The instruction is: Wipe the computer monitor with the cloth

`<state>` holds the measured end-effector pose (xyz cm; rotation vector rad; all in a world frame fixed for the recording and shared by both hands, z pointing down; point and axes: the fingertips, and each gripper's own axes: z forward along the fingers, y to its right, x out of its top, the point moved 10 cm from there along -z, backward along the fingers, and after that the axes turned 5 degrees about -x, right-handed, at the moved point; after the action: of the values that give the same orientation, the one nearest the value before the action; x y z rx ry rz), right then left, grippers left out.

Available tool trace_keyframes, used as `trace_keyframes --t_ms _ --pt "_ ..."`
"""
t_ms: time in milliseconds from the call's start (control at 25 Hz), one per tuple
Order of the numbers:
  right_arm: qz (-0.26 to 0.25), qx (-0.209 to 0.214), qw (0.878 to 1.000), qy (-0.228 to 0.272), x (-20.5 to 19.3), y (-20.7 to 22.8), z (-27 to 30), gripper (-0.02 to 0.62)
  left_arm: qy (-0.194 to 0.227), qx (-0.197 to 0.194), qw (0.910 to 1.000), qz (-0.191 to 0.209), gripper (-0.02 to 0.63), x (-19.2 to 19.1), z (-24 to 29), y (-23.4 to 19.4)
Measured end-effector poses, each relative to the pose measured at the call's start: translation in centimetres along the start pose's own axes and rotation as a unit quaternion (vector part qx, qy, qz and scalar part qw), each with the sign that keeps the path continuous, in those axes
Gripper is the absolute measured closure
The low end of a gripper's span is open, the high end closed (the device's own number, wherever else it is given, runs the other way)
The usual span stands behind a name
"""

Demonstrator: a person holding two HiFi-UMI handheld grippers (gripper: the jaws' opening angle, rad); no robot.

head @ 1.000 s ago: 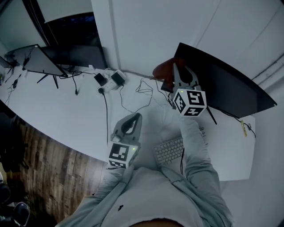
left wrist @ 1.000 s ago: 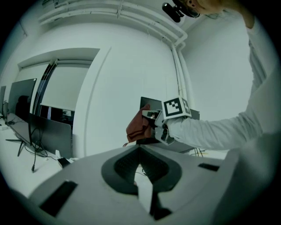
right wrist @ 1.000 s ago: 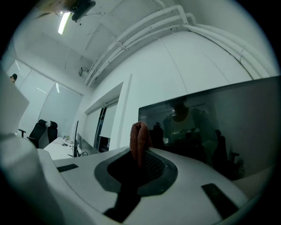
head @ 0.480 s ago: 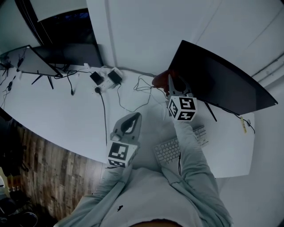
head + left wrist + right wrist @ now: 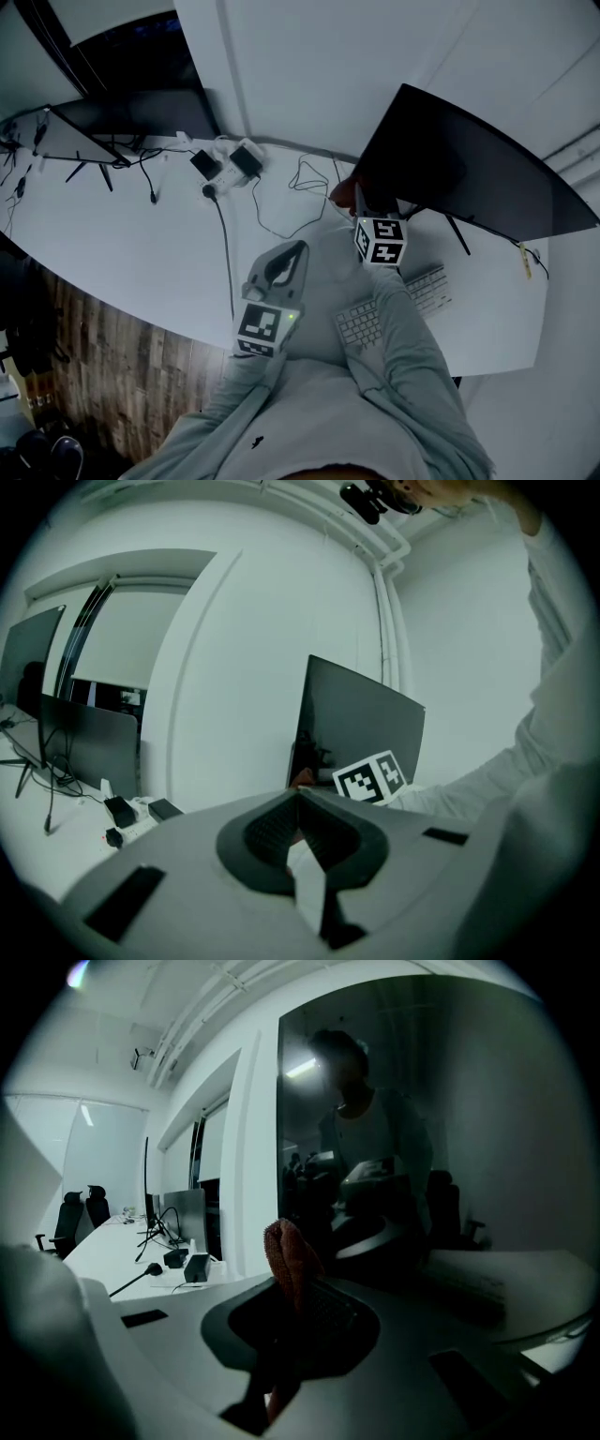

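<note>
A large black monitor stands at the right end of the white desk, its screen dark. My right gripper is shut on a red cloth and holds it against the screen's lower left corner. In the right gripper view the cloth sticks up from between the shut jaws, right in front of the reflective screen. My left gripper hangs over the desk's front part, shut with nothing in it, pointing toward the monitor.
A white keyboard lies under my right arm. Loose cables and power adapters lie at the desk's back. Other monitors stand at the far left. The wall is close behind; wooden floor shows below the desk's edge.
My right gripper has slid the cloth down along the monitor's left side toward its lower corner. The left gripper has hardly moved.
</note>
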<state>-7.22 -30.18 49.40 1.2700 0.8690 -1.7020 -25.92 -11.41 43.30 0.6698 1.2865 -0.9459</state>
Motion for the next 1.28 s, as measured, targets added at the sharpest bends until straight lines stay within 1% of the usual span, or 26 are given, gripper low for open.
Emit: trace_keyframes --t_ms 200,440,520,680,840,1120,1280 --pt "0.001 0.01 1.0 -0.02 -2.0 0.0 0.7 0.56 -0.013 -0.001 0.9999 -0.008 0.584 -0.8 0.6 -0.6" --pt "0.003 0.011 1.0 -0.024 -2.3 0.3 0.9 0.56 -0.019 -0.01 0.9997 -0.013 0.584 -1.3 1.0 -0.6" --pt "0.003 0.007 1.0 -0.03 -2.4 0.6 0.9 0.56 -0.015 -0.01 0.9997 -0.015 0.584 -1.3 1.0 -0.6" --pt "-0.019 -0.003 0.999 -0.035 -2.8 1.3 0.4 0.56 -0.018 -0.017 0.9996 -0.013 0.584 -1.3 1.0 -0.3" --pt "-0.02 -0.008 0.999 -0.037 -3.0 2.2 0.0 0.56 -0.023 -0.023 0.9994 -0.007 0.584 -1.2 1.6 0.0" --pt "-0.021 -0.018 0.999 -0.041 -3.7 5.2 -1.6 0.56 -0.031 -0.044 0.9985 0.006 0.584 -0.8 3.4 2.3" --pt "-0.009 -0.032 0.998 -0.045 -4.5 7.8 -3.0 0.56 -0.032 -0.052 0.9981 0.01 0.584 -0.4 4.6 4.4"
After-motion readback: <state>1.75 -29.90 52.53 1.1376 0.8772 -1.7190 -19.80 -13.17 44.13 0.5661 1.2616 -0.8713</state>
